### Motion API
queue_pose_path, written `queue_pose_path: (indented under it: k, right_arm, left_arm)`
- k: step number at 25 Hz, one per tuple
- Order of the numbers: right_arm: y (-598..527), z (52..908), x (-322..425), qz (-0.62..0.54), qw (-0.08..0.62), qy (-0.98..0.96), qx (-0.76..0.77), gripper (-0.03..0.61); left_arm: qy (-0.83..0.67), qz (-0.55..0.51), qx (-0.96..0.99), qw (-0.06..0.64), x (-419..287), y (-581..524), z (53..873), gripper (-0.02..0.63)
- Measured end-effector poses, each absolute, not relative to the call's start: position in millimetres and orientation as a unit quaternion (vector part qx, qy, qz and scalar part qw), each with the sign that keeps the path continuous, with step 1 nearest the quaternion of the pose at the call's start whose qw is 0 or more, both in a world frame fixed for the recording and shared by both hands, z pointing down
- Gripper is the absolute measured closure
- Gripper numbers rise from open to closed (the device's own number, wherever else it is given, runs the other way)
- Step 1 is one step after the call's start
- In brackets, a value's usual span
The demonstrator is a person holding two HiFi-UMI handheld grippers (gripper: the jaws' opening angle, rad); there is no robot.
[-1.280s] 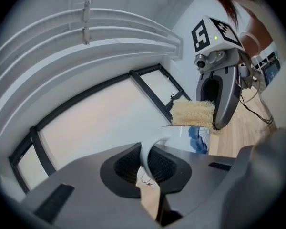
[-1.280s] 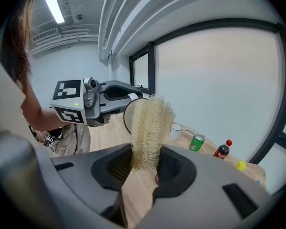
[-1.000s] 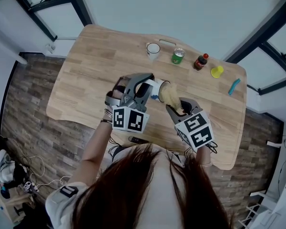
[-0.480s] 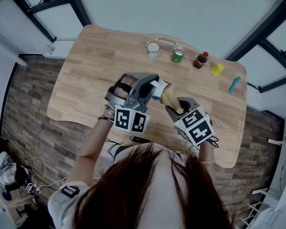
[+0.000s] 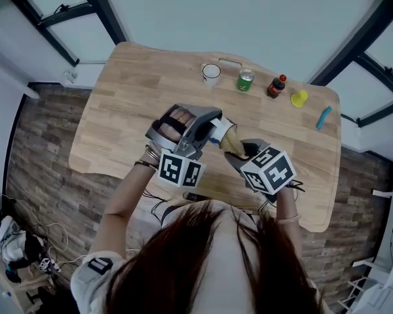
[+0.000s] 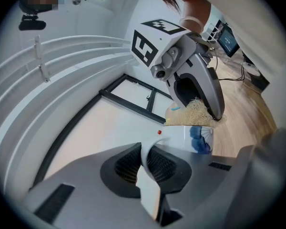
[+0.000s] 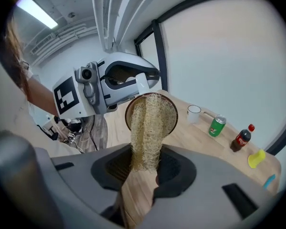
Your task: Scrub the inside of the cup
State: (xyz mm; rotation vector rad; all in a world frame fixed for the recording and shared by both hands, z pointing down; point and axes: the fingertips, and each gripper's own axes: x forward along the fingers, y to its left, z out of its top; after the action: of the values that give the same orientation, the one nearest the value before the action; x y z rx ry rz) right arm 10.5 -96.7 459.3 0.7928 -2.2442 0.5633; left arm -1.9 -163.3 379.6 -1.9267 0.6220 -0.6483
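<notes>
Grey left gripper (image 6: 145, 165) pinches the white, blue-patterned cup (image 6: 195, 136) by its handle above the wooden table (image 5: 131, 90). A straw-coloured loofah (image 7: 147, 123) fills the cup's mouth, its near end clamped by the right gripper (image 7: 144, 171).

R hand-held gripper (image 7: 143, 168) jaws pinch a loofah scrubber (image 7: 145, 132); its far end fills the mouth of the cup (image 7: 129, 113), which faces the cam. L hand-held gripper (image 7: 143, 82) is at the cup's top edge. Behind, on the counter (image 7: 190, 137): white mug (image 7: 194, 112), green can (image 7: 217, 126), cola bottle (image 7: 241, 138).
</notes>
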Motion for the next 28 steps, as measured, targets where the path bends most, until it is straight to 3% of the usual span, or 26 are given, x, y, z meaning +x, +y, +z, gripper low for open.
queue_pose_path:
  k: [12,28]
  right_arm:
    - [-90,461,-3,0.325,0.284,-0.864,0.258,0.447]
    - [-85,458,-8,0.404,0.216,-0.862,0.218,0.446]
  left_arm:
    - [0.214,-0.253,-0.768,0.547,5,-154,377,0.581]
    - [0.196,-0.235,-0.756,0.578,11,-145,375,0.581]
